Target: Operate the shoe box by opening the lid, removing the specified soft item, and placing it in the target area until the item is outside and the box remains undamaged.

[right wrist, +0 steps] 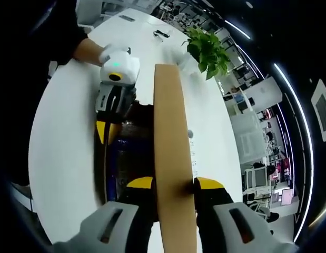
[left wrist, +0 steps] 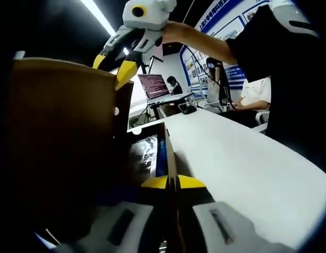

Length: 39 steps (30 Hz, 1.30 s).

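Note:
The shoe box's brown lid (left wrist: 62,132) stands raised at the left of the left gripper view. My right gripper (left wrist: 112,67) clamps its top edge there. In the right gripper view the lid (right wrist: 173,132) runs edge-on between the yellow tips of my right gripper (right wrist: 173,184), which is shut on it. My left gripper (left wrist: 173,182) is shut on the thin side wall of the box (left wrist: 170,153). From the right gripper view the left gripper (right wrist: 107,129) sits at the box's far wall. Something crinkly and shiny (left wrist: 144,153) lies inside the dark blue interior (right wrist: 126,163).
The box stands on a white table (left wrist: 241,163), with open surface to its right. A laptop (left wrist: 155,87) and seated people are beyond the table's far end. A potted plant (right wrist: 207,50) and small dark items (right wrist: 161,34) sit at the table's other end.

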### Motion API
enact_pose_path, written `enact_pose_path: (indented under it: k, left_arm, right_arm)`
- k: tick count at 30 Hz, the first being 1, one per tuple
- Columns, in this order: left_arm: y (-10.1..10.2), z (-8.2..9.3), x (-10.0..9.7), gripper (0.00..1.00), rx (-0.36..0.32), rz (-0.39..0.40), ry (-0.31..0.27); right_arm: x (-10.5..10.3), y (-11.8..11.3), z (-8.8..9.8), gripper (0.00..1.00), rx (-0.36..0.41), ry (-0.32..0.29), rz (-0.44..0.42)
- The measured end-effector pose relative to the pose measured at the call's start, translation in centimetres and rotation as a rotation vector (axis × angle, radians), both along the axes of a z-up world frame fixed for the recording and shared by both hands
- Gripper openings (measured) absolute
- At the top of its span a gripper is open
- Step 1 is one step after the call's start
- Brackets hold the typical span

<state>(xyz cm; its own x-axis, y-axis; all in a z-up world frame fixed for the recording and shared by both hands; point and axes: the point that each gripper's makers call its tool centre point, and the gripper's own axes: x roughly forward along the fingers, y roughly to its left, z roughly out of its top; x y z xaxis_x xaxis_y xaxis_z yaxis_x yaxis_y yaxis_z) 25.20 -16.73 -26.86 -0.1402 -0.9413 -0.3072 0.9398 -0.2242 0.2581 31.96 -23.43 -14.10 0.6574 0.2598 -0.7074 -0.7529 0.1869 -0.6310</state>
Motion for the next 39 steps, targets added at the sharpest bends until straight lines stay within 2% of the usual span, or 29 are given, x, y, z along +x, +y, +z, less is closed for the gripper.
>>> enact_pose_path:
  k: [7, 15, 20, 23, 26, 39]
  left_arm:
    - [0.0, 0.0, 0.1, 0.04, -0.003, 0.003, 0.004]
    - [-0.2, 0.0, 0.2, 0.04, 0.001, 0.004, 0.008]
    - [-0.2, -0.1, 0.2, 0.04, 0.004, 0.006, 0.011]
    - [-0.3, -0.2, 0.3, 0.03, 0.039, 0.029, 0.060]
    - [-0.4, -0.2, 0.2, 0.03, 0.028, 0.020, 0.044]
    - [-0.4, -0.4, 0.5, 0.03, 0.033, 0.023, 0.050]
  right_arm:
    - [0.9, -0.1, 0.4, 0.28, 0.001, -0.041, -0.008]
    - [2.8, -0.6, 1.0, 0.25, -0.120, -0.171, -0.014]
    - [3.6, -0.8, 1.2, 0.23, -0.151, -0.226, -0.022]
    - [4.2, -1.0, 1.8, 0.21, -0.162, -0.270, -0.029]
    - [4.8, -1.1, 2.2, 0.19, -0.170, -0.308, -0.040]
    - [7.4, -1.7, 3.2, 0.11, -0.226, -0.404, -0.066]
